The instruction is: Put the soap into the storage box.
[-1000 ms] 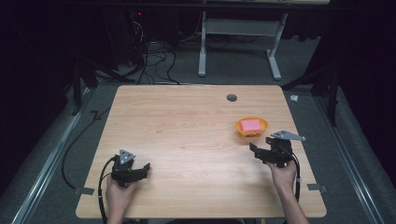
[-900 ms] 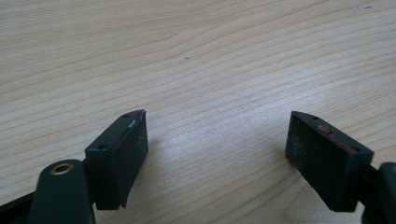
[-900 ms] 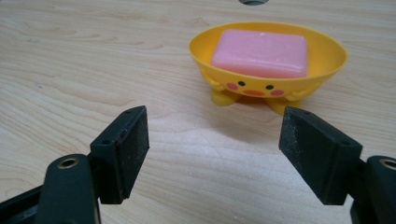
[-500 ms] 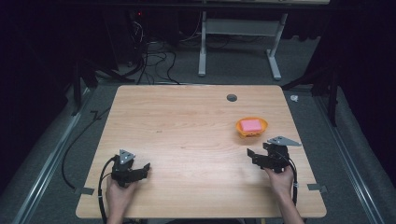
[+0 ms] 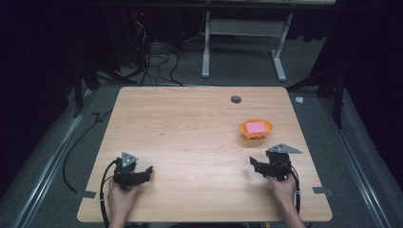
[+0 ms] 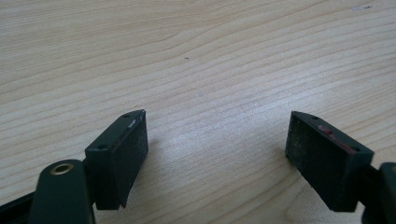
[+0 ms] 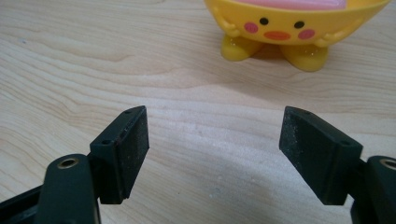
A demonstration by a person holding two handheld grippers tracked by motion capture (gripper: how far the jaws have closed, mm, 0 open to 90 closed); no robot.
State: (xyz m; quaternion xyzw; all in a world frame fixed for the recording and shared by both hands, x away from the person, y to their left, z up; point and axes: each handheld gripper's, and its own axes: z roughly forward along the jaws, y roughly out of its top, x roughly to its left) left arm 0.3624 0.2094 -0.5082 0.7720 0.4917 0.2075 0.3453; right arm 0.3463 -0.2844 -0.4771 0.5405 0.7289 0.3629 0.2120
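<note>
Yellow bowl with a pink block inside sat right of centre on the table. I held my right gripper low just short of it, jaws wide and empty, apparently parked; left gripper likewise open, well apart.

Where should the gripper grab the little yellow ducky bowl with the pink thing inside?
Probably by its rim. The yellow bowl stands upright on stubby feet, its wall flaring out to a thin edge that open jaws could pinch. The right gripper is nearest and already faces it, jaws wide apart, so come from the person's side, one jaw inside the rim beside the pink block, one outside.
</note>
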